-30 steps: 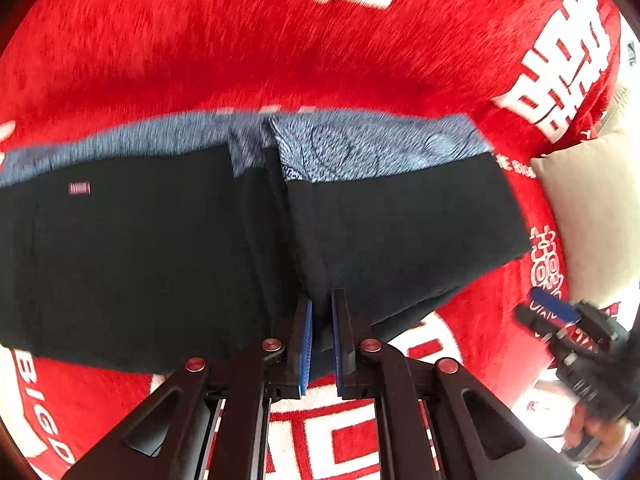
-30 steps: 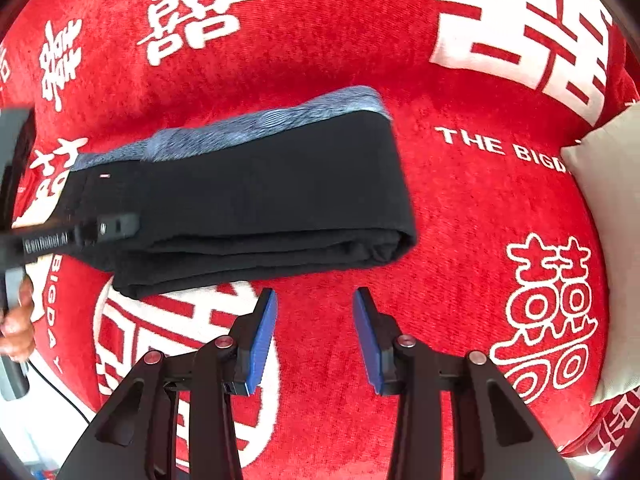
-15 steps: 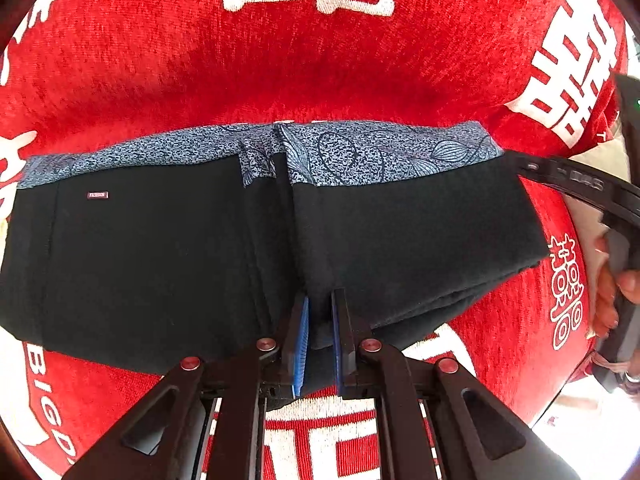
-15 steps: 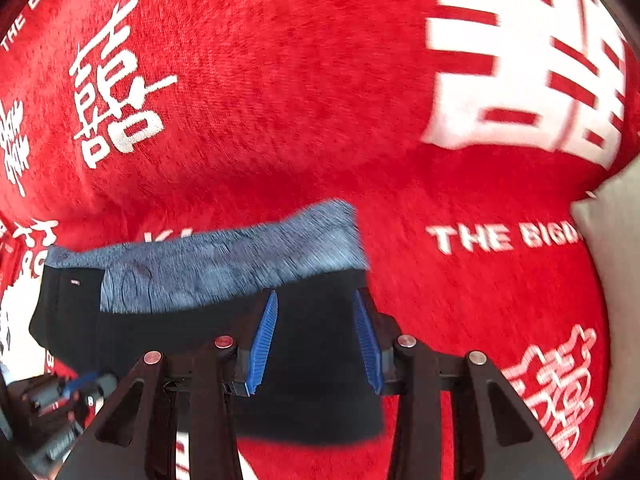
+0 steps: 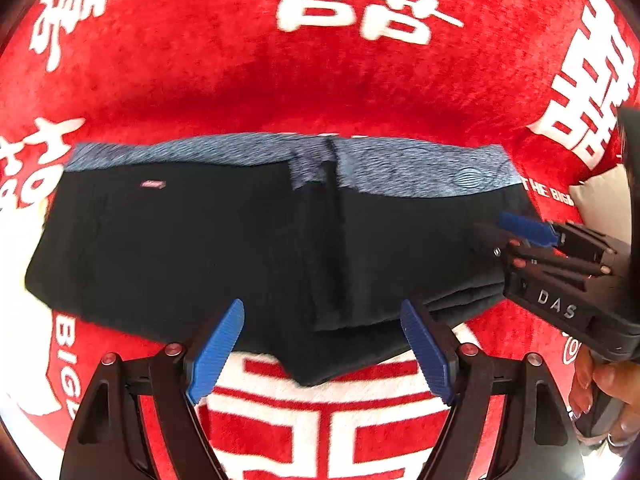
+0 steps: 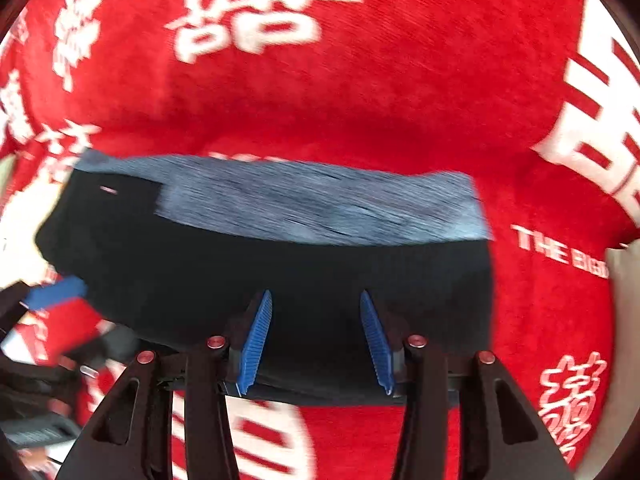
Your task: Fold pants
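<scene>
While the folded black pants (image 5: pixel 224 252) with the blue patterned waistband lie flat on the red blanket (image 5: pixel 224 80), the left gripper (image 5: pixel 320 344) has just been opening and stands wide with nothing clamped, and the right gripper (image 6: pixel 316 340) hangs over the cloth, fingers apart.

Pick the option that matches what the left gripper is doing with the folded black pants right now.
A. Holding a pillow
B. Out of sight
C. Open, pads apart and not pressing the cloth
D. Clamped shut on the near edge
C: the left gripper has just been opening; its blue pads stand wide on either side of the near edge of the pants, pressing nothing.
</scene>
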Demonstrator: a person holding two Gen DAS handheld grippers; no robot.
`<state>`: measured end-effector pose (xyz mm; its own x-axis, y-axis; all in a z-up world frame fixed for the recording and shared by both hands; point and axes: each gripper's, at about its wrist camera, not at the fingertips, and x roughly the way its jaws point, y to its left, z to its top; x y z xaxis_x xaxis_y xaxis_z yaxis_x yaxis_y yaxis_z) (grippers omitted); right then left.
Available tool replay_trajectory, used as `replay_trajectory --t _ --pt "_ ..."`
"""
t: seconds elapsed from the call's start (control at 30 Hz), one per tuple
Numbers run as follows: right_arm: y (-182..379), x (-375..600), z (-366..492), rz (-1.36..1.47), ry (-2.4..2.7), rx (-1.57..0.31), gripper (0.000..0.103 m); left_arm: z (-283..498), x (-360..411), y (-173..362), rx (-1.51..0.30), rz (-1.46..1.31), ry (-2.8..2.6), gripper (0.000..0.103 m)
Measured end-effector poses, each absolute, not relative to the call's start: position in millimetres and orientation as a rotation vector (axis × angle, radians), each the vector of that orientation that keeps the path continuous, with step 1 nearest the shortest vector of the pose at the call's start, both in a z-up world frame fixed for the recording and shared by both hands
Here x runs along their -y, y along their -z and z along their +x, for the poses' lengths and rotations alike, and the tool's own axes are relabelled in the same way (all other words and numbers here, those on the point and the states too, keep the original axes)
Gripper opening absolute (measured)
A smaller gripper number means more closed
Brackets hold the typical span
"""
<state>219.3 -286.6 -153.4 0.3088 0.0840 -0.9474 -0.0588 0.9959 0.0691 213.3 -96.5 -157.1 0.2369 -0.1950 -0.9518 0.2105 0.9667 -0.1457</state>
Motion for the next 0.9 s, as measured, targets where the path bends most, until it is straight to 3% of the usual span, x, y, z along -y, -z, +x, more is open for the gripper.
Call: replay_trajectory --t 0.2,0.23,0.9 --pt "196 222 233 0.056 -0.217 -1.37 0.051 206 60 173 -1.352 0.045 0.151 0.082" --pt "198 215 230 0.015 -0.186 -1.321 0.052 205 55 175 -1.359 0.047 0.133 0.082" --pt "191 202 203 -0.103 -0.144 -1.367 0.057 206 -37 195 -1.395 -0.165 -0.087 0.082"
